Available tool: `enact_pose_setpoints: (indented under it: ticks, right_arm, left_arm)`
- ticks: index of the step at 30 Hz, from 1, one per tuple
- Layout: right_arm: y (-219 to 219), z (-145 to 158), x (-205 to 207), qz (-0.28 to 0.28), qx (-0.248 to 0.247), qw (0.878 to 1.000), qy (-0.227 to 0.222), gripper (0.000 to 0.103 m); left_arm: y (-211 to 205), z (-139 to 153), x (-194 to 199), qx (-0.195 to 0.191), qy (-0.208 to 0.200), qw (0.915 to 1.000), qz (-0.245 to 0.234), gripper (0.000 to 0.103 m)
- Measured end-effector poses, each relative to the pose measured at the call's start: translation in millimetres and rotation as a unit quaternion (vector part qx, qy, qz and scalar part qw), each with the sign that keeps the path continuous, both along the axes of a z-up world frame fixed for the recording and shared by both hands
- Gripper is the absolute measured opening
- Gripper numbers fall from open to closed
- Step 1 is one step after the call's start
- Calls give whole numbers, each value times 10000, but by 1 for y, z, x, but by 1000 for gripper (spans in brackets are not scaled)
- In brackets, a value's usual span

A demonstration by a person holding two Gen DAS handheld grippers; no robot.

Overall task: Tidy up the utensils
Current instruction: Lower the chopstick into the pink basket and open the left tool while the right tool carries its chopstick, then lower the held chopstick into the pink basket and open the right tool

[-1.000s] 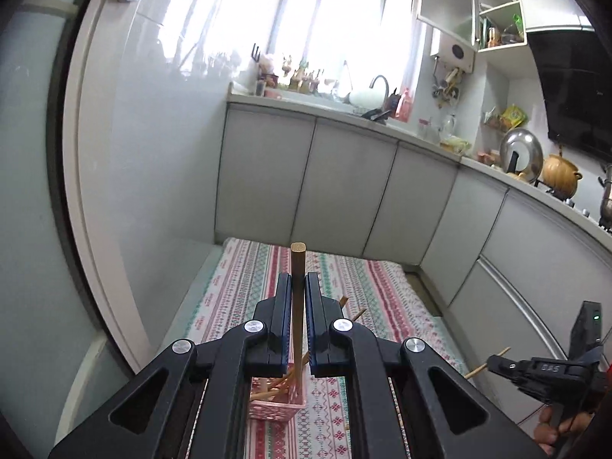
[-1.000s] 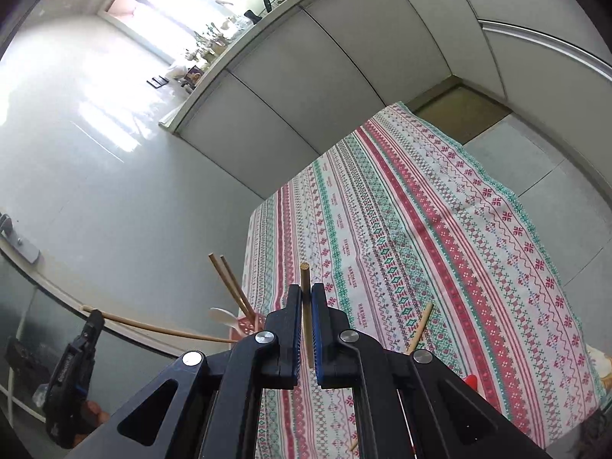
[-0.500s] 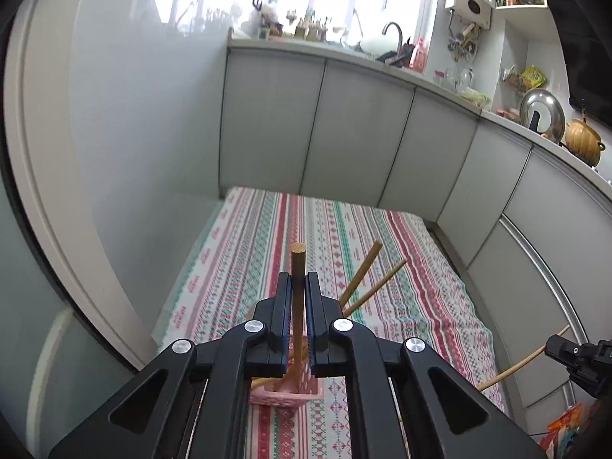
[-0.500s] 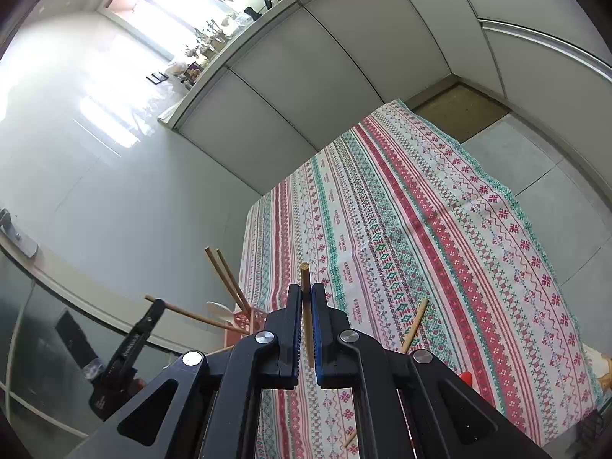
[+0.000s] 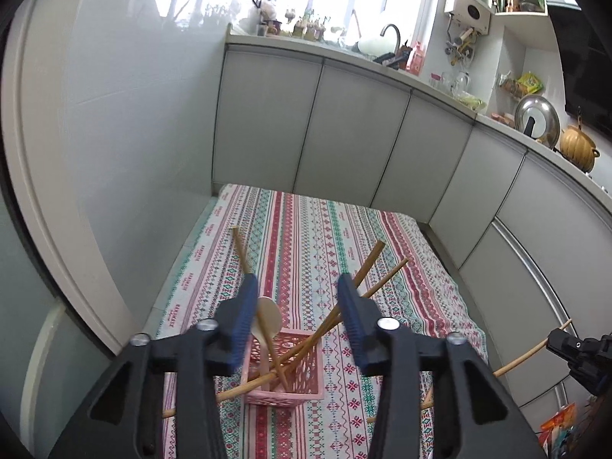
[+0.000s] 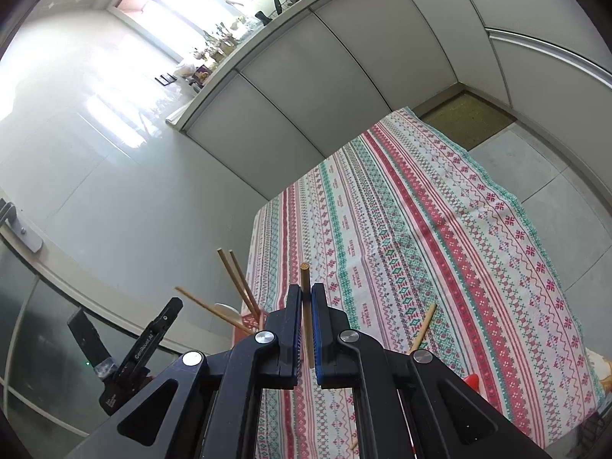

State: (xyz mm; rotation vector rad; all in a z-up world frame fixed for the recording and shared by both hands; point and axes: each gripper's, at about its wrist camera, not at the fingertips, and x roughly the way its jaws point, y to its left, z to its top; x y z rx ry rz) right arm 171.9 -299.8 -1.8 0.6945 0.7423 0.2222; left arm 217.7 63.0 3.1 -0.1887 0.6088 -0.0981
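Leaning chopsticks (image 5: 367,267) and pale spoon (image 5: 269,315) inside pink basket (image 5: 302,386)

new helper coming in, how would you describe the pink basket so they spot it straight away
Find the striped red, green and white tablecloth. At its near end, below the open left gripper, stands the pink basket. It is the only latticed container there, with chopsticks and a pale spoon sticking out.

Black angular plastic left tool (image 5: 296,308) and right tool (image 6: 306,327), blue ribbed pads (image 5: 244,317), silver screws (image 5: 383,322).
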Motion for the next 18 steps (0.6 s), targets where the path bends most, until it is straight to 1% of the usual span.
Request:
enact_pose_setpoints:
  ticks: [3,4,7,10,15,16,18]
  right_arm:
    - [8,5,1,33,-68,9999,-96,5]
    - [11,8,1,47,-87,9999,-139,5]
    - [20,17,2,103,-81,9994,-307,5]
    - [32,29,3,130,-94,9985,-528,5]
    - [58,46,7,184,-312,9956,-866,5]
    - [63,47,8,198,-353,9950,-909,5]
    - [74,49,12,246,-424,9940,-974,5]
  left_arm:
    - [9,6,-6,-35,-16,10000,20,54]
    - [12,6,-8,-24,15,10000,48,57]
    - [22,6,-14,32,209,9996,179,60]
    - [30,6,-24,242,365,9981,434,62]
    - [40,2,-41,683,603,9946,500,72]
    - [43,-1,-43,730,700,9936,500,74]
    - [49,-10,-45,733,948,9917,474,75]
